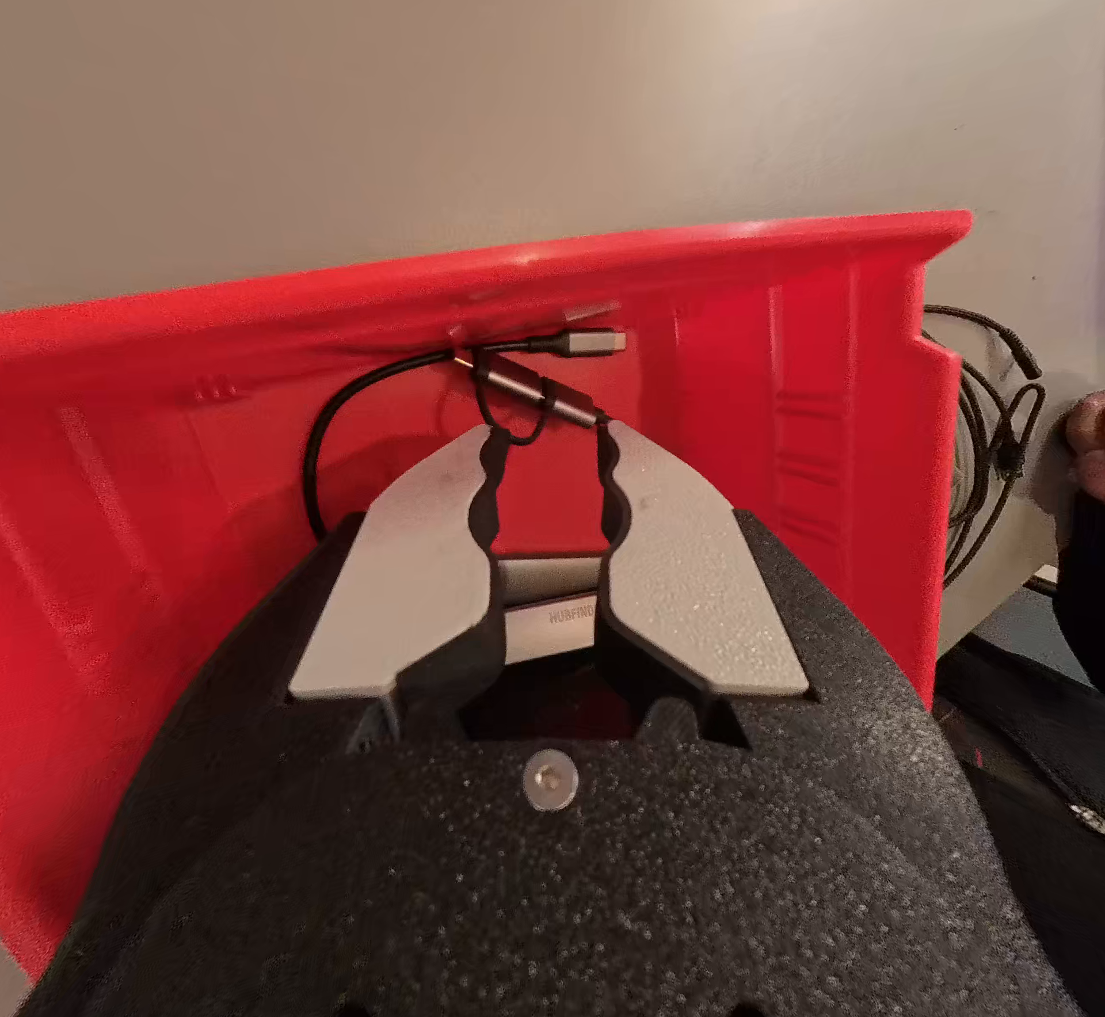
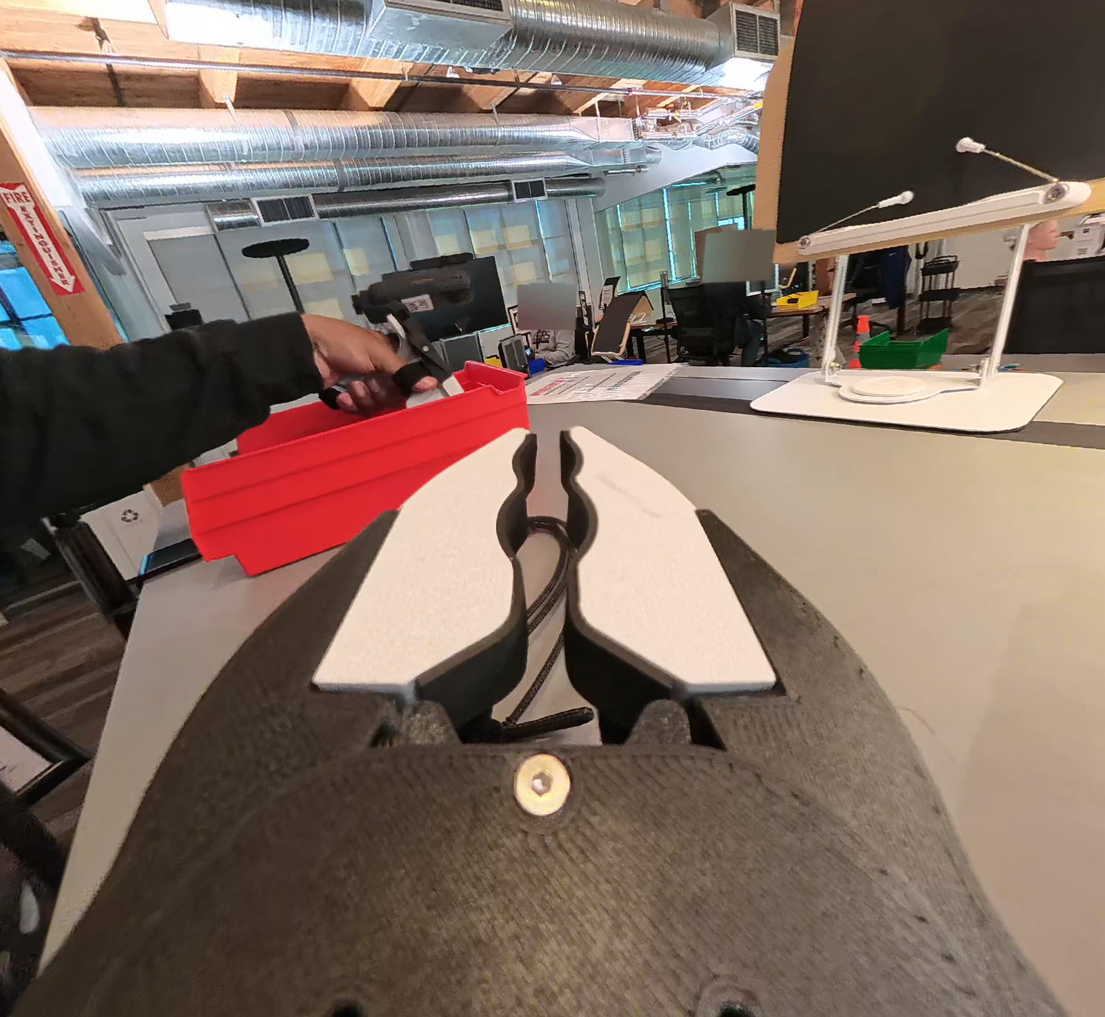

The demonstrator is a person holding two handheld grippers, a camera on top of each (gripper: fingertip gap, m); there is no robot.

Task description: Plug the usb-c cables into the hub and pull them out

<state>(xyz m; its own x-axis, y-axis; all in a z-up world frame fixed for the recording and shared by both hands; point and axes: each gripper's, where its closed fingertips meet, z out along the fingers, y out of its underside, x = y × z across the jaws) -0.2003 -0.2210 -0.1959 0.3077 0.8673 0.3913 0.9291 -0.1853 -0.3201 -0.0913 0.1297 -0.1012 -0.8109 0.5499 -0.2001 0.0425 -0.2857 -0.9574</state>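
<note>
Where the hub lies: the grey hub (image 1: 547, 599) sits inside the red bin (image 1: 179, 510), seen between the fingers of the left gripper (image 1: 547, 438), low near their roots.
Left gripper: its jaws stand apart with a clear gap; whether the fingers touch the hub's sides cannot be told, so its grip on it is unclear.
Cables in bin: a black usb-c cable (image 1: 371, 384) curves up along the bin's far wall, its grey plug (image 1: 589, 342) lying free, pointing right; a second grey connector (image 1: 538, 390) lies slantwise just below it, near the fingertips.
Right gripper: the right gripper (image 2: 548, 438) hovers over the grey table (image 2: 897, 510), its tips nearly together with a narrow slit between them, nothing pinched at the tips.
Braided cable: a black braided cable (image 2: 541, 599) lies on the table beneath the right fingers.
Red bin, from the right: it stands at the table's left edge, where a hand (image 2: 365, 360) holds the left gripper down into it.
Background: a white stand (image 2: 909, 396) rests farther back on the table.
</note>
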